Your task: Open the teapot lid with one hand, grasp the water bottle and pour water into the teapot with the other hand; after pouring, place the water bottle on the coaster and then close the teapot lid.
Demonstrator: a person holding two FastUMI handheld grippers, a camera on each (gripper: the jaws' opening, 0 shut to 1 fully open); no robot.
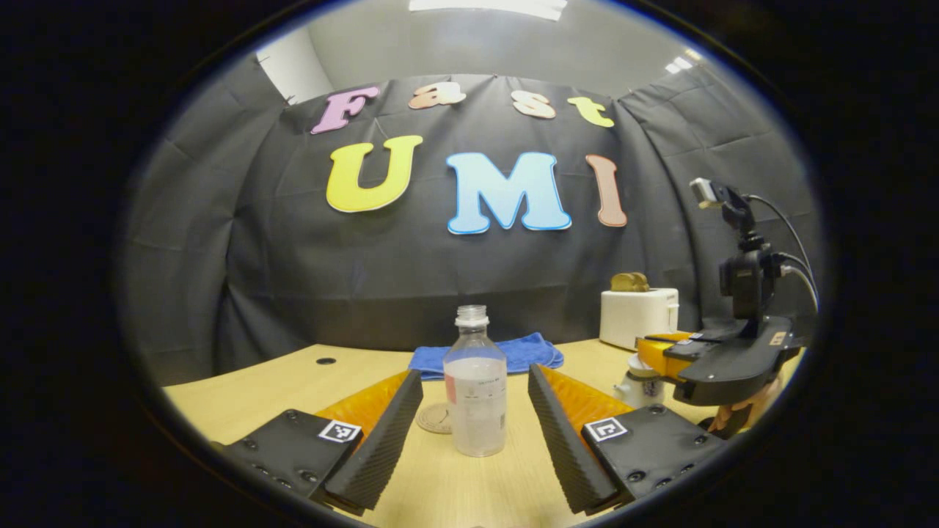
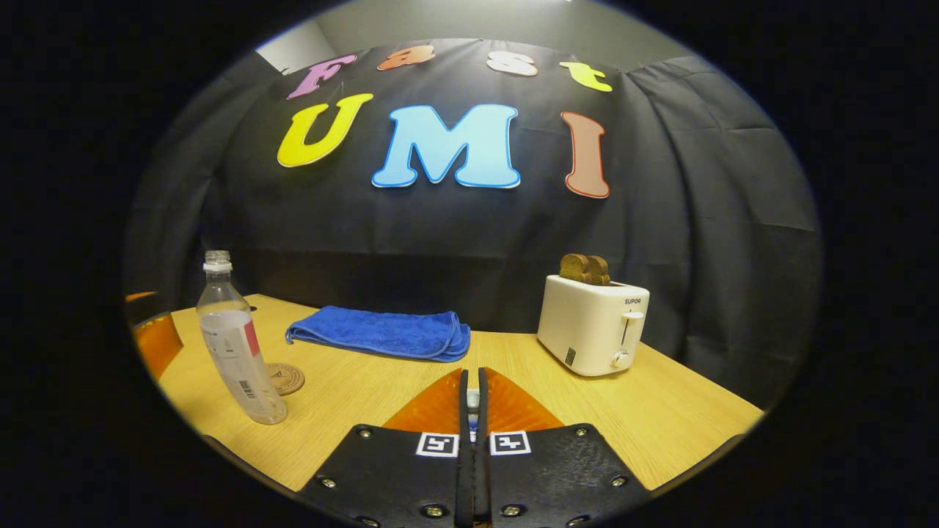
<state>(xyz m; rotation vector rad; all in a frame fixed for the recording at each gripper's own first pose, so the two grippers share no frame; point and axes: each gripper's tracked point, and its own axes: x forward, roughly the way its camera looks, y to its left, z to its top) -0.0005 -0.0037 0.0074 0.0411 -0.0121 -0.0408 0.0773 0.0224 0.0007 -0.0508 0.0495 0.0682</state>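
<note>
Here the left gripper [image 1: 475, 433] stands spread wide, one finger on each side of the water bottle [image 1: 475, 389] and touching neither side of it, so it grasps nothing yet. The bottle lies straight ahead between those fingers, upright on the table [image 1: 242, 400], long axis vertical, cap off, part full. That is the relation the next move turns on: the left gripper is much the nearer, and a plain closing of its fingers on the bottle's body looks enough to take it.

The right gripper [image 2: 473, 400] is clenched, fingers nearly meeting on something small and pale between them. Seen from the left gripper view, it sits over the top of the white teapot [image 1: 640, 385], so I judge it has the lid knob, though I cannot tell for sure.

Outward: one round coaster [image 1: 434, 418] just behind and left of the bottle, one folded blue cloth [image 2: 381, 334] farther back, one white toaster [image 2: 593, 323] with two slices of bread [image 2: 585, 268]. One bottle, one teapot.
</note>
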